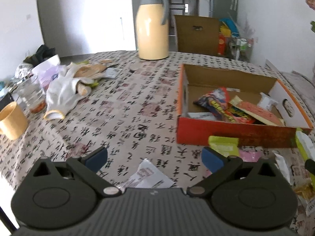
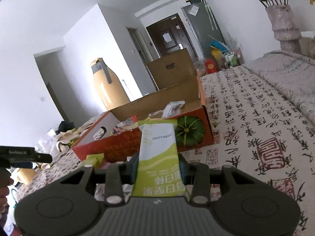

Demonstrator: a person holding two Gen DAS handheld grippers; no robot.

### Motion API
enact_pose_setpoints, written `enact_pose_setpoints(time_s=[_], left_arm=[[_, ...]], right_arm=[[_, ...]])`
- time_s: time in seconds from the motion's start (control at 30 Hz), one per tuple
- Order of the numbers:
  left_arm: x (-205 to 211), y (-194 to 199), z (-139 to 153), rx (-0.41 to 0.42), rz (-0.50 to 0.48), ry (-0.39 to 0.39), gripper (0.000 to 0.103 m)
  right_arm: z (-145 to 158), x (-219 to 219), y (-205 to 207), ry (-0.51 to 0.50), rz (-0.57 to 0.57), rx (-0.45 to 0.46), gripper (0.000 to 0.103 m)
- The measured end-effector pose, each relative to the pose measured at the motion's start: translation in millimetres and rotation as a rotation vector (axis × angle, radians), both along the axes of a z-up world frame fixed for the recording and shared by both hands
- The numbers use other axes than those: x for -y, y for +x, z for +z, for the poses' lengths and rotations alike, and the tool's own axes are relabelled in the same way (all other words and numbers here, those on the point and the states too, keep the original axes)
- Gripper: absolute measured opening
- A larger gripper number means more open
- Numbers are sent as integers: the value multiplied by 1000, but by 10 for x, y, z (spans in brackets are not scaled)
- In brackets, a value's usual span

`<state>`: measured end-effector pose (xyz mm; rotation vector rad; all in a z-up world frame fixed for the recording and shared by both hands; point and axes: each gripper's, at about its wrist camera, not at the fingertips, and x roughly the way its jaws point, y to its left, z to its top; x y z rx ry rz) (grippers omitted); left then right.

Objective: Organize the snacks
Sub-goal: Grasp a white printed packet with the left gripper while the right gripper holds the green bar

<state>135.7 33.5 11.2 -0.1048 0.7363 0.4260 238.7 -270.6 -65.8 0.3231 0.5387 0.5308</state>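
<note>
My right gripper is shut on a green-and-white snack bar packet, which stands up between the blue pads in front of the orange cardboard box. The box holds several snack packets. My left gripper is open above the tablecloth, with nothing between its fingers. Just below it lies a white packet. More loose snacks lie in front of the box: a green packet, a pink one and others at the right edge.
A cream thermos jug stands at the table's far side, a brown carton behind it. White cloth and bread, a glass jar and a yellow mug crowd the left. A flower vase stands far right.
</note>
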Motion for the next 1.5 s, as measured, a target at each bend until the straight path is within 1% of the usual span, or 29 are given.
enact_pose_setpoints(time_s=[0.1, 0.17, 0.2, 0.27, 0.33, 0.4, 0.5, 0.6, 0.73, 0.8, 0.97, 1.17, 1.33, 1.5], left_arm=[[-113, -27, -37, 5, 5, -24, 103], [-176, -36, -54, 13, -12, -34, 103], [-195, -38, -60, 16, -26, -34, 103], [-210, -17, -78, 9, -53, -6, 103], [-211, -5, -81, 26, -101, 22, 103], [-214, 0, -75, 47, -134, 31, 103], [-255, -24, -54, 93, -187, 19, 103], [-313, -34, -57, 104, -233, 3, 103], [-415, -103, -44, 117, -290, -14, 103], [-448, -136, -35, 117, -301, -1, 103], [-585, -194, -89, 93, -286, -6, 103], [-763, -229, -295, 34, -267, -35, 103], [-770, -166, -490, -29, -297, -29, 103], [-731, -120, -623, -69, -346, -52, 102]], right_arm=[[-2, -42, -10, -19, 1, 4, 38], [1, -63, -10, -33, -12, 5, 38], [8, -79, -14, -43, -23, 9, 38], [32, -110, -50, -63, -40, 23, 38], [78, -149, -92, -83, -62, 42, 38], [125, -161, -131, -96, -92, 46, 38], [209, -189, -163, -128, -136, 22, 38], [302, -266, -239, -184, -181, 20, 38], [383, -413, -332, -191, -242, 17, 38], [386, -501, -397, -197, -256, 21, 38], [353, -622, -514, -218, -250, 4, 38], [352, -624, -595, -233, -258, -4, 38], [321, -588, -621, -234, -273, -17, 38], [297, -589, -607, -240, -277, -28, 38]])
